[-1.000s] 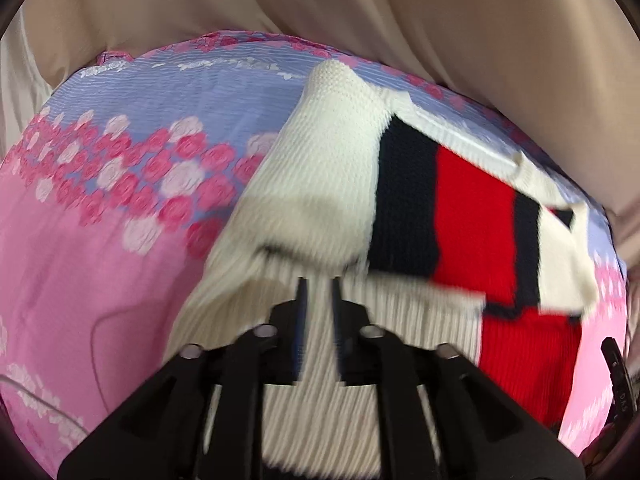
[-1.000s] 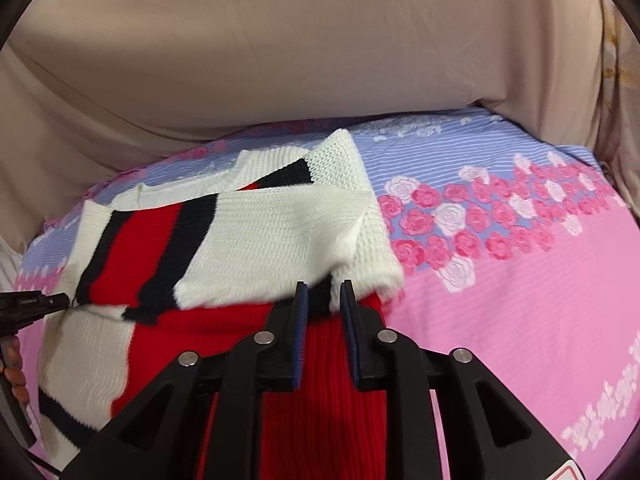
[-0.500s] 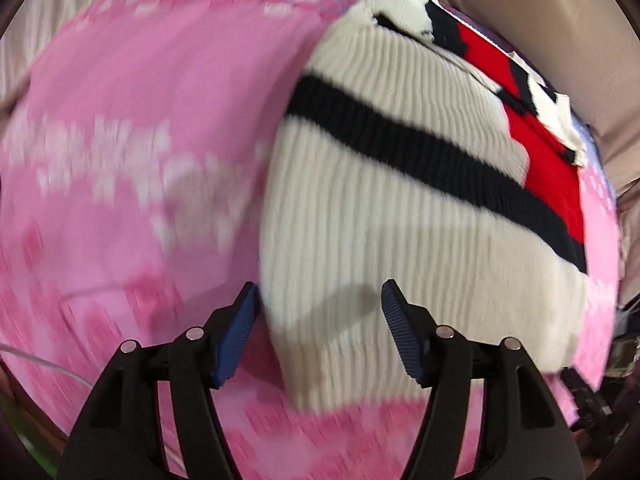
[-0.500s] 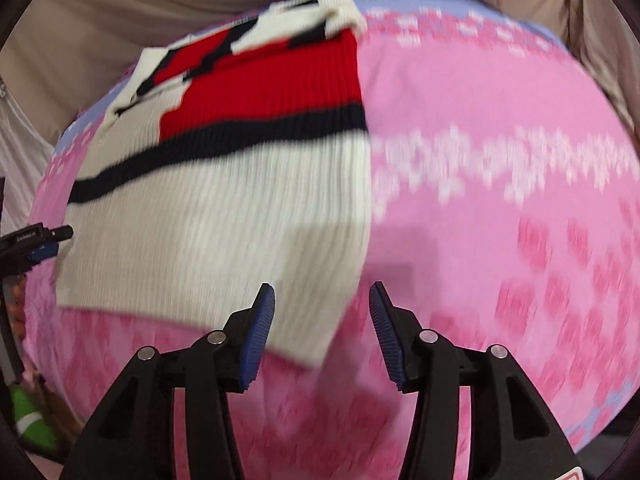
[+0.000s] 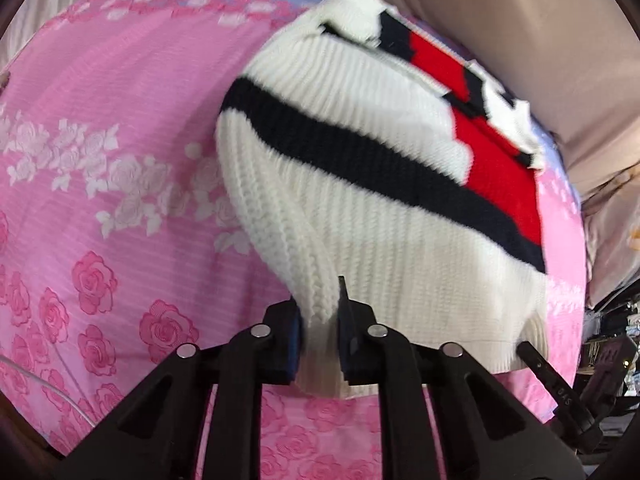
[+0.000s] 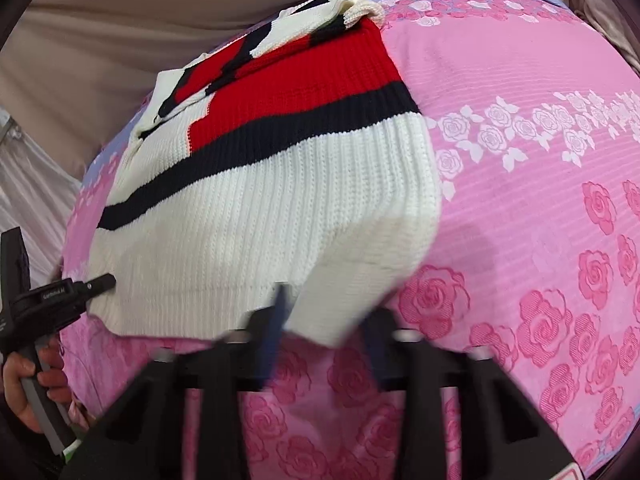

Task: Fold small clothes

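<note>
Left gripper point(image 5: 320, 322) clamped on near-left hem corner of sweater point(image 5: 372, 184); knit bunched between both fingers. Sweater lying across pink rose-print bedsheet point(image 5: 100, 200), white ribbed hem nearest, navy stripe and red block further back. Right gripper point(image 6: 320, 312) blurred, fingers either side of near-right hem corner point(image 6: 332, 316); cannot tell whether pinched or loose. No containers visible. Beige cloth point(image 6: 120, 20) behind.

ribbed knit sweater point(image 5: 384, 208); smooth printed cloth sheet point(image 5: 120, 160).
</note>
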{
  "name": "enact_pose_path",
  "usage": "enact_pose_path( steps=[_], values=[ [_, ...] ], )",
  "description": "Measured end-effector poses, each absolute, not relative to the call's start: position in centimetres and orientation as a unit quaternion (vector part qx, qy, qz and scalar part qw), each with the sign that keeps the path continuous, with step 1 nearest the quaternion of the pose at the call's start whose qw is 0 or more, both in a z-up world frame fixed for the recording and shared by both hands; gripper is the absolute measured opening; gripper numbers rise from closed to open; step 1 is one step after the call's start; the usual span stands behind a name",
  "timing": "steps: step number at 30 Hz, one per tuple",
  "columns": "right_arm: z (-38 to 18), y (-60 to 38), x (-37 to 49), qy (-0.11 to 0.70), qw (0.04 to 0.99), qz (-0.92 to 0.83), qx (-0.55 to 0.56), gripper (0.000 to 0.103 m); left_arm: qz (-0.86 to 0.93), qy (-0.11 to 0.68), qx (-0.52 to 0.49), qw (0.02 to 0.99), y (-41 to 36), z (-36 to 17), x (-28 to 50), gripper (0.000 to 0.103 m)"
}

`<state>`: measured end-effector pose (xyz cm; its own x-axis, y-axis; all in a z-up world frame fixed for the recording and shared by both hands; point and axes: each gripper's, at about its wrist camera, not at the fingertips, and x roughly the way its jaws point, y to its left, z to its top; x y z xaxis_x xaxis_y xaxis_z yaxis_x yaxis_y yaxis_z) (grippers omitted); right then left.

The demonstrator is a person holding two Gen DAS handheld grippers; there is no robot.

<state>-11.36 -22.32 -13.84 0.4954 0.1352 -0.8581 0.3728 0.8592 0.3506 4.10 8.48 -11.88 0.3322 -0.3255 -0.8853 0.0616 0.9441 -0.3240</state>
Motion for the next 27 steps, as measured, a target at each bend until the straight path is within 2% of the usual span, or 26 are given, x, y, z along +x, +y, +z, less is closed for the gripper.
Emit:
enact_pose_path(
  steps=[7,15,20,27],
  values=[
    [-8.6,-21.9,-12.5,0.447,0.862,-0.072,0.228,0.008,-0.147,0.540,-0.123,0.820,8.6,-6.5,1.5,0.011],
    [-3.1,-22.5,-15.6,0.429,0.882,-0.072,0.183,0.007,-0.158,0.556,-0.098,0.810,10.4,-4.3,-3.1,0.011],
    [-2.5,-21.5,-18.8,0.458,0.871,-0.056,0.168,0.007,-0.166,0.586,-0.068,0.790,10.0,-4.2,-7.7,0.010],
    [-3.1,-19.9,-25.9,0.550,0.824,0.006,0.137,0.007,-0.174,0.628,-0.030,0.758,11.3,-2.9,-14.0,0.010]
  ],
)
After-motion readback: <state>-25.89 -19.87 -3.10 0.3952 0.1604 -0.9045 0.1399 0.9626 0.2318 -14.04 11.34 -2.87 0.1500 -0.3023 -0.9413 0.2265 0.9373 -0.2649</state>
